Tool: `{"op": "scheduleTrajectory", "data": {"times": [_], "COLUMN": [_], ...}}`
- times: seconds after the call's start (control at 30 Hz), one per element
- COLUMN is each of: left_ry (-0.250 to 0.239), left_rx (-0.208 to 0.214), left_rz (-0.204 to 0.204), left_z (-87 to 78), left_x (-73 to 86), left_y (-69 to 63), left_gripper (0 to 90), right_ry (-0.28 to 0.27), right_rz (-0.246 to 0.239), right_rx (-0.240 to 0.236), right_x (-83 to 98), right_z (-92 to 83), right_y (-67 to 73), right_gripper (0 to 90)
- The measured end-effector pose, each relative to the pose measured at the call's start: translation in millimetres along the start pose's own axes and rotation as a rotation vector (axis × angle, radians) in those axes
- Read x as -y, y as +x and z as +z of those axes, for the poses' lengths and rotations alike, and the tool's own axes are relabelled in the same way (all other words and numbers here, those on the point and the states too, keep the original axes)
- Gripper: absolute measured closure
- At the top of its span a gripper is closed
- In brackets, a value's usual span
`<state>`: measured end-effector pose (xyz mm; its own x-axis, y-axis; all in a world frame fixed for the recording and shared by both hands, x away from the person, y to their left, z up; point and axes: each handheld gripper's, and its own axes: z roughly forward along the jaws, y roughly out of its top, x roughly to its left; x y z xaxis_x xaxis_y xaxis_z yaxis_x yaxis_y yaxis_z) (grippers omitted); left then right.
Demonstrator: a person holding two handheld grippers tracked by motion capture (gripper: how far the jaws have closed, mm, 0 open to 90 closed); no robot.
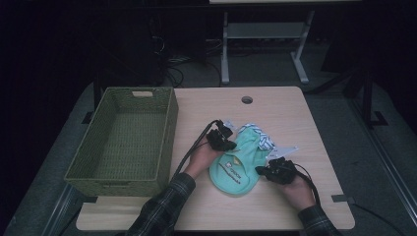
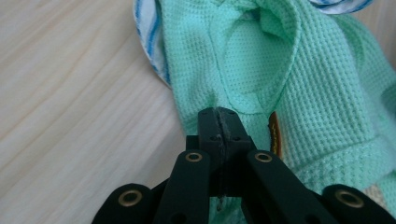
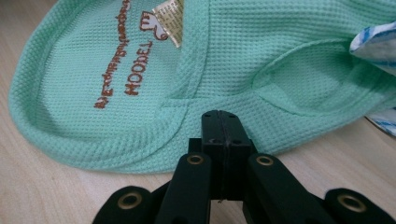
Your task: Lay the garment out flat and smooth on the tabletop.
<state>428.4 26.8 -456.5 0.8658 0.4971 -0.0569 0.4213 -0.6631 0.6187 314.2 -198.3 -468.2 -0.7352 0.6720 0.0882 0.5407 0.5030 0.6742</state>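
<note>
**Two closed tongs at a green garment, empty basket beside it**

Nearest us, two forearms come in from the bottom edge. Our right tongs (image 1: 261,170) rest at the right edge of a small mint-green garment (image 1: 236,164) lying flat on the counter (image 1: 290,113). Their jaws are fully closed, tips together at the garment's hem; from their own view we cannot tell whether any cloth is pinched. Our left tongs (image 1: 231,145) sit at the garment's left edge, jaws likewise closed, tips on the fabric beside a seam; a thin fold may be caught, but we cannot be sure.

To do this well, we judge that each pair should grip a firm seam or hem at opposite edges, lift together and keep the cloth level so it does not bunch or slip free.

A striped blue-and-white cloth (image 1: 263,140) peeks out from under the garment's far side.

Further left stands a green woven basket (image 1: 167,132), well apart from the garment. It holds nothing.
</note>
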Motion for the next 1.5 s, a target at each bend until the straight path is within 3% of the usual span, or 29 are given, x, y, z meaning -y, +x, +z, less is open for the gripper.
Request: {"op": "scheduleTrajectory", "data": {"times": [0.17, 0.27, 0.37, 0.47, 0.57, 0.7, 0.8, 1.07, 1.23, 1.5], "left_ry": [0.005, 0.010, 0.043, 0.019, 0.001, 0.026, 0.072, 0.070, 0.083, 0.083], "left_rx": [-0.071, -0.066, -0.090, -0.094, -0.099, -0.054, -0.056, -0.020, 0.013, 0.043], "left_rz": [-0.044, -0.092, -0.096, -0.095, -0.065, -0.026, -0.009, -0.032, -0.011, 0.026], "left_z": [-15.9, -21.3, -21.0, -24.1, -30.1, -30.0, -25.5, -32.2, -37.4, -43.4], "left_x": [6.4, 14.3, 20.4, 21.6, 19.1, 19.7, 25.9, 40.3, 46.8, 56.2], "left_y": [12.3, 18.4, 13.0, 5.9, -4.1, -20.0, -26.5, -37.0, -50.6, -70.5], "left_gripper": [89.4, 89.2, 88.0, 82.7, 79.1, 85.6, 88.6, 89.5, 89.4, 89.3], "right_ry": [0.003, 0.005, 0.006, 0.010, 0.006, -0.019, -0.010, 0.017, 0.018, 0.026], "right_rz": [0.004, 0.005, 0.005, -0.004, -0.001, 0.007, 0.003, 0.003, 0.020, 0.023], "right_rx": [0.012, 0.020, 0.029, 0.044, 0.052, 0.040, 0.016, 0.035, 0.049, 0.031], "right_x": [0.2, 0.7, 0.5, 0.7, 1.5, 1.1, 1.2, 2.7, 5.2, 8.6], "right_z": [-1.1, -1.8, -2.1, -3.1, -5.4, -9.6, -8.9, -6.2, -9.1, -13.3], "right_y": [-0.4, -2.3, -3.2, -5.0, -7.6, -7.4, -4.1, -7.0, -12.7, -13.9], "right_gripper": [89.8, 89.8, 89.8, 89.8, 89.7, 89.8, 89.8, 89.8, 89.8, 89.7]}}
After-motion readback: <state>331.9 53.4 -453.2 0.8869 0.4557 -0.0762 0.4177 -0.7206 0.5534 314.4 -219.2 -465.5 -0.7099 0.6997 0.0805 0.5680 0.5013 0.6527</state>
